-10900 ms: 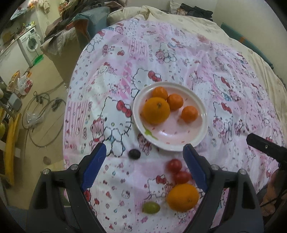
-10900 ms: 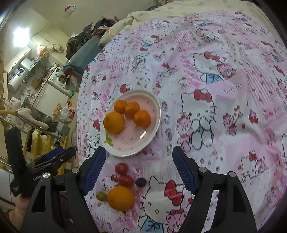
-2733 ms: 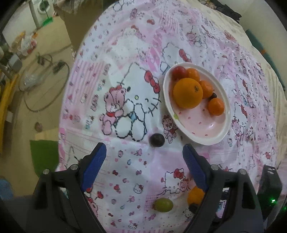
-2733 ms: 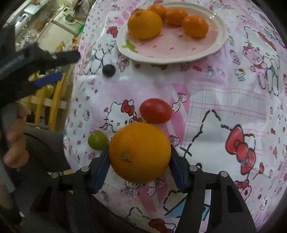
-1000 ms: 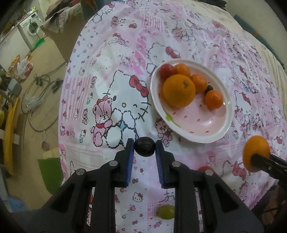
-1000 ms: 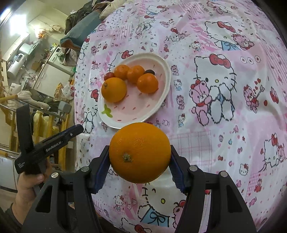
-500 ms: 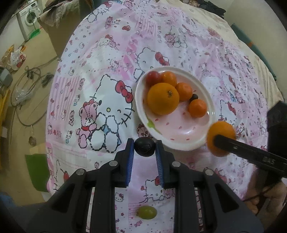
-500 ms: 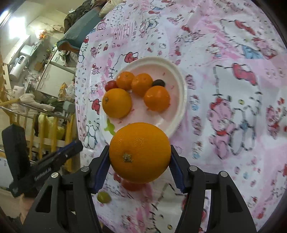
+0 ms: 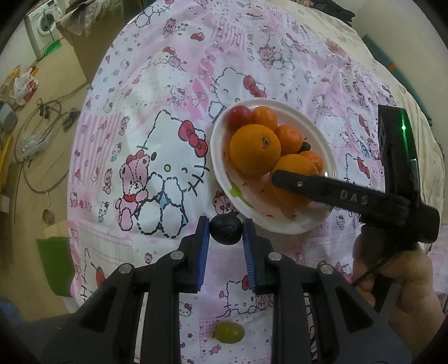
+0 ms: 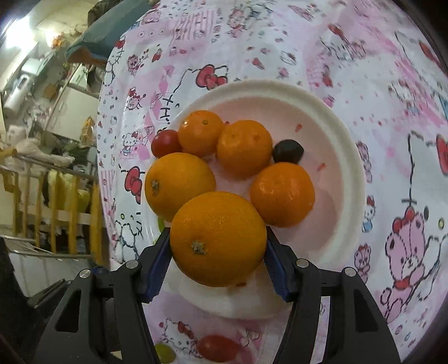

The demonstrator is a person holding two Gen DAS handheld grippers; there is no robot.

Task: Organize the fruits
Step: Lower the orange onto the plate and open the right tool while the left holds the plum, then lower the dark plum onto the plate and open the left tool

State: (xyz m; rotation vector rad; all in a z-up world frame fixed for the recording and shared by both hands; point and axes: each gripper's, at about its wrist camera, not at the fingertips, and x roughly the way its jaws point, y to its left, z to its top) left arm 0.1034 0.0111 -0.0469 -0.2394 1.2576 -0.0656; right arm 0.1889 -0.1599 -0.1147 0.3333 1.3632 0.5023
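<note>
A white plate on the pink cartoon-print sheet holds a large orange, three mandarins, a cherry tomato and a dark grape. My right gripper has a second large orange between its pads, low over the plate's near side; its jaws are opening, and the pads still touch the orange. In the left wrist view this orange sits behind a right finger. My left gripper is shut on a dark grape just short of the plate rim.
A green grape and a red tomato lie on the sheet near the bed's front edge. A person's hand holds the right gripper. Left of the bed is floor with cables and a washing machine.
My right gripper has carried the large orange from beside the plate to low over it. The left gripper keeps the dark grape and has barely moved.
</note>
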